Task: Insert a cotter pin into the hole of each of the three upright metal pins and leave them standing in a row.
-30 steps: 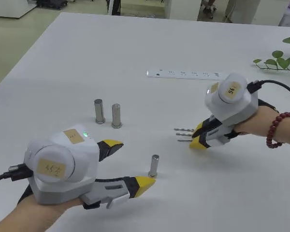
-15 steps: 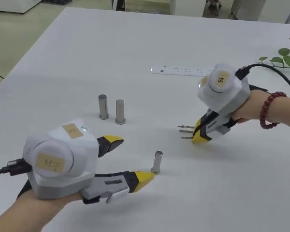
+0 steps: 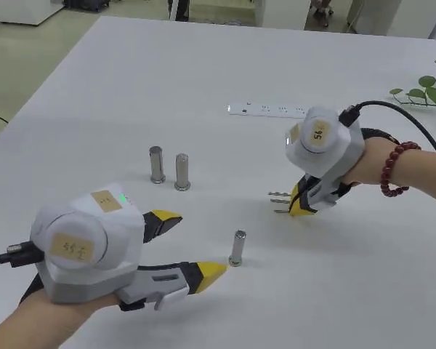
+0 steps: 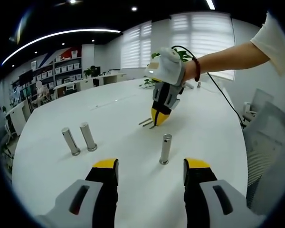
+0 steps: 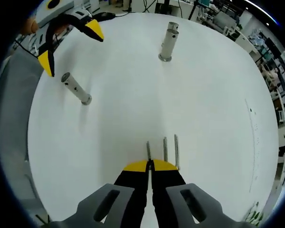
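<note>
**Thin grip on a cotter pin**

The right gripper (image 5: 150, 165), jaws pressed together, pinches only the end of one cotter pin (image 5: 148, 151) lying on the table (image 3: 203, 87); lifted, it could swivel or drop. The left gripper (image 3: 196, 243), spread, sits near the lone metal pin (image 3: 237, 247) and could topple it.

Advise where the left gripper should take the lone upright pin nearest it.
Take the lone pin low on its shaft, just above the flared base, coming in level from the person's side, where the open left gripper faces it. It is a slim upright cylinder, so a low, square grip should steady it and leave the top free.
</note>
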